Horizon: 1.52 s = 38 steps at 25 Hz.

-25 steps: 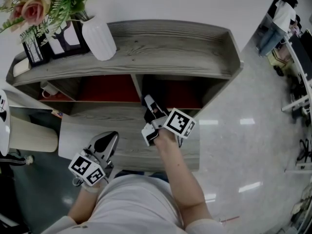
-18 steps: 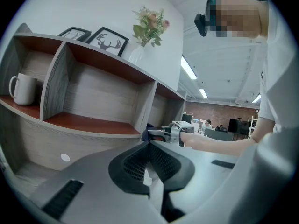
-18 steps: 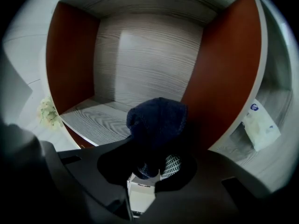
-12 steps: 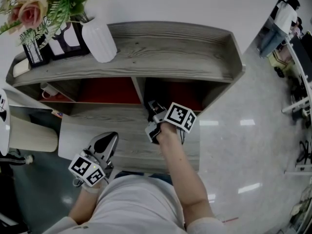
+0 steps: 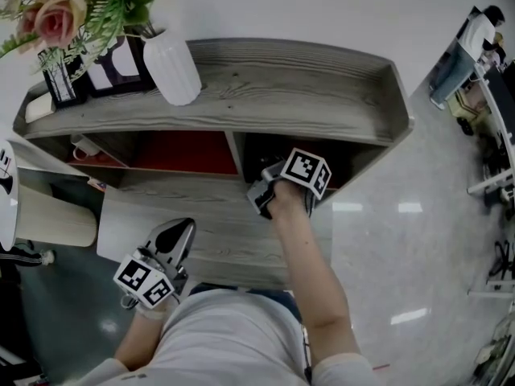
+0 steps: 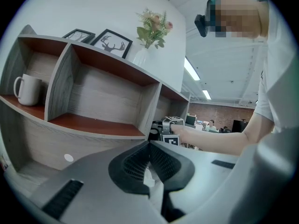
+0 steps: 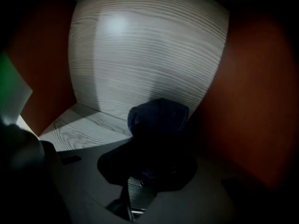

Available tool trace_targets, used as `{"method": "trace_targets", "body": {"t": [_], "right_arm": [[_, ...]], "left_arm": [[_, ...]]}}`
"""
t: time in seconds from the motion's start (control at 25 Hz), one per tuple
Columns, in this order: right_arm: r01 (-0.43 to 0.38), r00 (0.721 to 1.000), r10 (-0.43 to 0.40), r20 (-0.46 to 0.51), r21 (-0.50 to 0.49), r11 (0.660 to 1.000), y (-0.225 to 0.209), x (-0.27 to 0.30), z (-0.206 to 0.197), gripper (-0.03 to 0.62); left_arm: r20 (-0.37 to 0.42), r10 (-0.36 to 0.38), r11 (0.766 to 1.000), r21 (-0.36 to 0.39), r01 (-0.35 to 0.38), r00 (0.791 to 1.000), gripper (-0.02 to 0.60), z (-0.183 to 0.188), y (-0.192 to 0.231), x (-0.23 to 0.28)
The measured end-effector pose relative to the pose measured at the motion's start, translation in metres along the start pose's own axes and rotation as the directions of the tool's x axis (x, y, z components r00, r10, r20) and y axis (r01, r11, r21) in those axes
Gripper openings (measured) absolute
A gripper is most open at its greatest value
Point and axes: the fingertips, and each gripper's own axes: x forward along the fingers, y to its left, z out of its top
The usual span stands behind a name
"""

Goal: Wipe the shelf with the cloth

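Our right claw (image 5: 267, 190), inside the dark compartment of the shelf (image 5: 282, 79) at centre frame, pinches a dark-blue cloth (image 7: 159, 118). It looks soft and light, best gripped by a bunched fold. Our left claw (image 5: 170, 241), lower left, is pressed together, empty.

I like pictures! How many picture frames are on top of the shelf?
2. Both stand on the shelf's top, at its left end: one picture frame nearer the end, the deer picture frame beside the white vase. More may hide behind the flowers.
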Motion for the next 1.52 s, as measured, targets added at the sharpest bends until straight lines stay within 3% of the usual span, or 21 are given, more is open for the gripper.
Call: {"method": "trace_targets", "body": {"t": [0.16, 0.24, 0.4, 0.6, 0.8, 1.08, 1.24, 1.52], "right_arm": [[-0.111, 0.993, 0.113, 0.023, -0.068, 0.991, 0.031, 0.001, 0.012, 0.101], [-0.154, 0.987, 0.16, 0.029, -0.15, 0.977, 0.051, 0.0, 0.019, 0.101], [-0.184, 0.978, 0.203, 0.04, -0.285, 0.941, 0.088, -0.008, 0.028, 0.101], [-0.312, 0.94, 0.338, 0.053, -0.274, 0.91, 0.139, -0.02, 0.021, 0.101], [-0.371, 0.914, 0.404, 0.051, -0.3, 0.879, 0.172, -0.04, 0.012, 0.101], [-0.427, 0.891, 0.453, 0.03, -0.286, 0.858, 0.183, -0.058, -0.003, 0.101], [-0.409, 0.897, 0.441, 0.037, -0.312, 0.857, 0.179, -0.067, -0.01, 0.101], [-0.186, 0.958, 0.271, 0.096, -0.513, 0.838, 0.137, -0.107, -0.019, 0.101]], "left_arm": [[0.003, 0.006, 1.0, 0.0, -0.006, 1.0, 0.015, 0.001, 0.002, -0.001], [0.005, 0.006, 1.0, 0.001, -0.006, 1.0, 0.015, 0.002, 0.002, -0.001], [0.005, -0.005, 1.0, 0.004, 0.005, 1.0, 0.015, 0.003, -0.001, 0.002], [0.007, -0.019, 1.0, 0.007, 0.019, 1.0, 0.015, 0.004, -0.003, 0.002], [0.01, -0.037, 0.999, 0.01, 0.037, 0.999, 0.015, 0.005, -0.006, 0.002], [0.009, -0.078, 0.997, 0.016, 0.078, 0.997, 0.015, 0.006, -0.015, 0.008], [0.007, -0.106, 0.994, 0.015, 0.106, 0.994, 0.015, 0.006, -0.021, 0.012], [0.002, -0.181, 0.983, 0.018, 0.181, 0.984, 0.015, 0.008, -0.032, 0.028]]}}
